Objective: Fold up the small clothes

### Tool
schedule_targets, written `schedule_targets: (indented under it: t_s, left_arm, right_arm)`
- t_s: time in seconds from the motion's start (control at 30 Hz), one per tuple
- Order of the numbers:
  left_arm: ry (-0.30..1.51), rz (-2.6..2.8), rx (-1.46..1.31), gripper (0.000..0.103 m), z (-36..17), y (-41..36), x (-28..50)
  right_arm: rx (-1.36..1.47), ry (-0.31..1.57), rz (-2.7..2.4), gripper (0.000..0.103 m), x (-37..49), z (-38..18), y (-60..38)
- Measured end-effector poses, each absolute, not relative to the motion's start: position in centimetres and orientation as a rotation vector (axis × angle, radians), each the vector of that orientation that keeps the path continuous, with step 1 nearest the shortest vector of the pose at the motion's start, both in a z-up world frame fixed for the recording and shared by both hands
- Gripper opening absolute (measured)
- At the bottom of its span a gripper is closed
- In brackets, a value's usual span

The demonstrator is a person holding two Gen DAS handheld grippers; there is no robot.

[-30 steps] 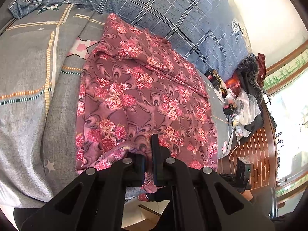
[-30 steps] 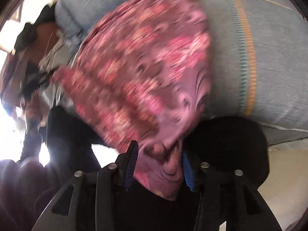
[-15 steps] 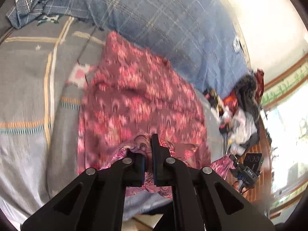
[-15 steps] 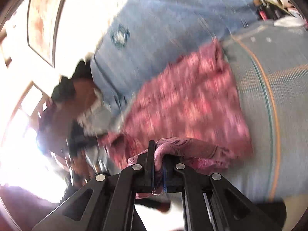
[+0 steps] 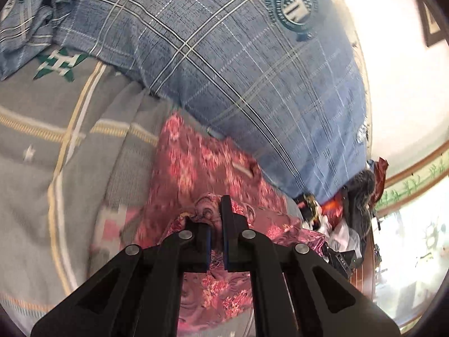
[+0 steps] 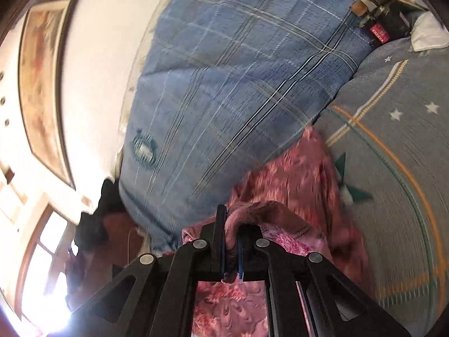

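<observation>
Pink floral garment point(image 5: 196, 168) pinched in both grippers' jaws.

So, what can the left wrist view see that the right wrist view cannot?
Only the left wrist view shows the crumpled blue cloth in its top-left corner and the clutter pile by the window. Only the right wrist view shows the framed picture on the wall. Both show the floral garment pinched in a shut tool, left tool and right tool, lying on the grey bedcover against the blue plaid quilt.

A framed picture point(image 6: 42, 84) hangs on the white wall point(image 6: 98, 56) above a bright window point(image 6: 47, 252).
</observation>
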State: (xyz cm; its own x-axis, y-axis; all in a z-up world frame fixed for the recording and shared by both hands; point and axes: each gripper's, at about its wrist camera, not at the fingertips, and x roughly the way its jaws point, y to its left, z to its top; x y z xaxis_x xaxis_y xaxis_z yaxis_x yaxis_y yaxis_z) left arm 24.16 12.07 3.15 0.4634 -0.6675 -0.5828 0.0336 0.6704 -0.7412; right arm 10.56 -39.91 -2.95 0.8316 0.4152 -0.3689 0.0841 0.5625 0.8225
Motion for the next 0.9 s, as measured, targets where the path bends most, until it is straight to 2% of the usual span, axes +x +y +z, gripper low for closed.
schedule_targets:
  t_s: [0.27, 0.4, 0.43, 0.53, 0.6, 0.63, 0.67, 0.73, 0.77, 0.9]
  left_arm:
    - [1.075, -0.422, -0.695, 0.003, 1.2, 9.4, 32.8]
    - [1.155, -0.341, -0.657, 0.003, -1.5, 7.6, 36.5]
    - [1.185, -0.327, -0.658, 0.004, -2.2, 7.5, 36.9]
    - [1.268, -0.334, -0.764, 0.004, -4.0, 8.2, 37.6]
    - [1.220, -0.390, -0.845, 0.010, -3.1, 9.7, 36.6]
    - [1.189, -0.390, -0.858, 0.024, -2.3, 10.5, 36.0]
    - [1.163, -0.380, -0.863, 0.046, -1.8, 11.2, 35.5]
    - [1.085, -0.342, -0.866, 0.066, 0.0, 12.9, 33.4]
    - [1.069, -0.332, -0.847, 0.070, 0.7, 13.3, 32.2]
    - [1.088, -0.363, -0.688, 0.070, 0.7, 11.3, 26.9]
  right_arm:
    - [1.029, 0.608, 0.076, 0.005, 17.3, -6.6, -42.0]
    - [1.074, 0.608, 0.005, 0.005, 19.9, -8.7, -42.9]
    - [1.078, 0.634, -0.022, 0.010, 20.4, -9.3, -43.0]
    - [1.111, 0.714, -0.084, 0.011, 21.2, -10.9, -43.4]
    - [1.127, 0.697, -0.053, 0.016, 20.7, -10.4, -43.6]
    - [1.125, 0.678, -0.037, 0.023, 20.2, -9.9, -43.8]
    - [1.119, 0.649, -0.026, 0.027, 19.6, -9.2, -44.1]
    - [1.099, 0.593, -0.031, 0.037, 18.1, -7.9, -44.8]
    - [1.083, 0.588, -0.037, 0.038, 17.7, -7.4, -45.0]
    - [0.965, 0.683, -0.089, 0.044, 17.9, -7.0, -44.6]
